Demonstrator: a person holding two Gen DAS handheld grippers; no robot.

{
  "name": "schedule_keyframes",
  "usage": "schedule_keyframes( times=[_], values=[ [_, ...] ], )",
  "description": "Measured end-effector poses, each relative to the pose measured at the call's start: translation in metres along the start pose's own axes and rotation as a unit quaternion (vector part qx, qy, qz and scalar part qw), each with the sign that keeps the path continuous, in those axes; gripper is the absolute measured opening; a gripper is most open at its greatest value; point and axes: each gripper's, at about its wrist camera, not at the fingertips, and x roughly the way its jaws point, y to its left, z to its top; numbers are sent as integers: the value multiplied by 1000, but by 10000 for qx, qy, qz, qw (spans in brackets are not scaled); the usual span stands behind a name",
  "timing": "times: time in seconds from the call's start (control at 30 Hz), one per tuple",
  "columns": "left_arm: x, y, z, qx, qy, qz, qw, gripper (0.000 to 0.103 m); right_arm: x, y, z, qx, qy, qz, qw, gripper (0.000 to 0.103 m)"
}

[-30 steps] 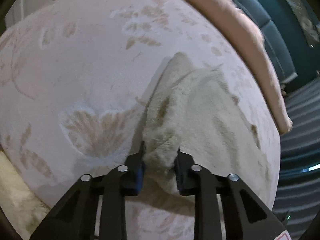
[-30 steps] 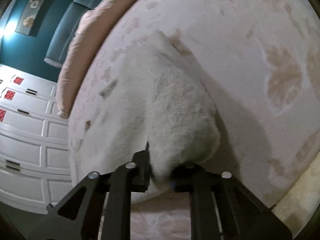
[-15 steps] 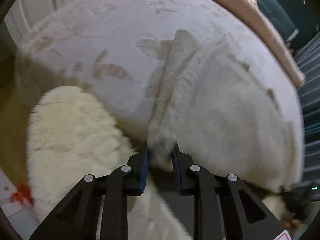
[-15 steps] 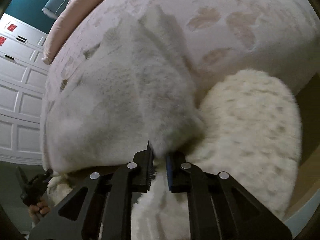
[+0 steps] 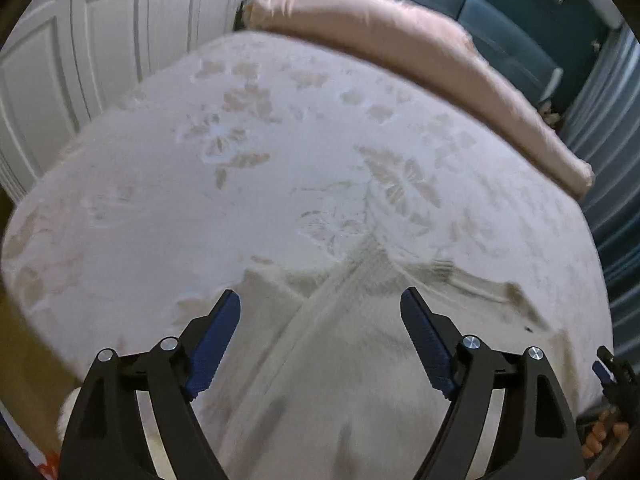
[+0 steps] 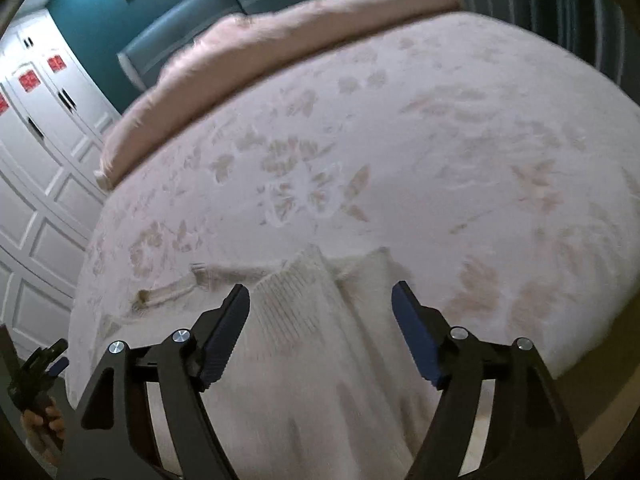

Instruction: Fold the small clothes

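A fluffy cream-white garment (image 5: 360, 352) lies on the near edge of the bed and hangs over it; it also shows in the right wrist view (image 6: 320, 340). A ribbed cuff or hem (image 6: 288, 304) lies on top. My left gripper (image 5: 320, 300) is open and empty, its fingers apart above the garment. My right gripper (image 6: 320, 292) is open and empty over the same garment. Each view shows the other gripper small at its edge, the right one in the left wrist view (image 5: 612, 372) and the left one in the right wrist view (image 6: 40, 368).
The bed (image 5: 240, 160) has a pale pink floral cover. A pink rolled blanket (image 5: 420, 48) lies along its far side before a teal headboard (image 6: 200, 20). White panelled wardrobe doors (image 5: 80, 40) stand beside the bed.
Both grippers held the garment, pulled it toward the near edge of the bed, then opened and let go. The garment now rests on the bed edge.
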Motion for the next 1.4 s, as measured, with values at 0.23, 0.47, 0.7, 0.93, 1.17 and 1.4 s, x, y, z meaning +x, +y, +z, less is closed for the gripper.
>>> schedule_keyframes(
  times=[0.23,0.47,0.7,0.93,1.17,1.4],
  values=[
    [56,6,-5,-107,764,-362,9964,9,47,3,-10,15,647,31,9979,8],
    [5,-3,26,215,-139,-310,9992,7,-37,1,24,269,-900,833,9921,7],
    [77,3,6,335,507,573,9965,12,67,-22,4,404,617,-112,9972,15],
    [-6,2,-14,605,95,272,9978,22,-26,-48,-29,262,273,197,9991,51],
    [-24,-5,-85,531,515,83,9972,41,-50,-63,-105,-214,924,-93,9954,52],
    [-5,-18,-120,591,902,419,9933,41,-37,-49,-112,-208,1142,42,9932,10]
  ],
)
